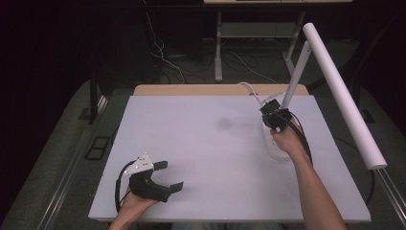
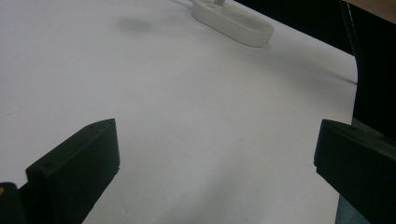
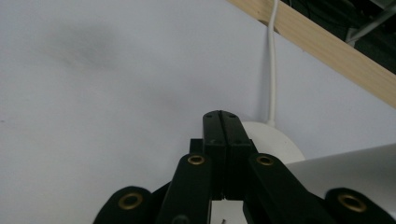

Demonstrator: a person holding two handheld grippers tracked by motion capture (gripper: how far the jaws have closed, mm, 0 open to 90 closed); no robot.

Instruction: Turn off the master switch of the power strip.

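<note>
White table top (image 1: pixel 210 158) covers most of the high view, w/ a strip of bare wood (image 1: pixel 191 89) showing along its far edge. A long white tube (image 1: pixel 342 93) slants over the right edge, raised above the surface, running from the far right down toward the near right corner. A thinner white arm (image 1: pixel 295 76) rises tilted from the lamp base (image 1: pixel 272 143), an oval white piece sitting near the right edge, toward the far side. In the left gripper view the base (image 2: pixel 233 22) lies far off across the bare surface. White cord (image 3: pixel 272 60) runs from the base over the far edge, seen in the right gripper view.

Right gripper (image 1: pixel 274 116) sits over the far end of the base, next to the foot of the arm, held by the right hand (image 1: pixel 286 139). Its jaws are pressed together w/ nothing visible between them; in its own view the closed tips (image 3: pixel 226 122) point at the base rim where the cord comes out.

Left gripper (image 1: pixel 168 176) rests near the near left corner, in the left hand (image 1: pixel 135 201), jaws spread wide apart, nothing between them, bare surface ahead.

Faint grey smudge (image 1: pixel 224 122) marks the middle of the surface, toward the far side.
</note>
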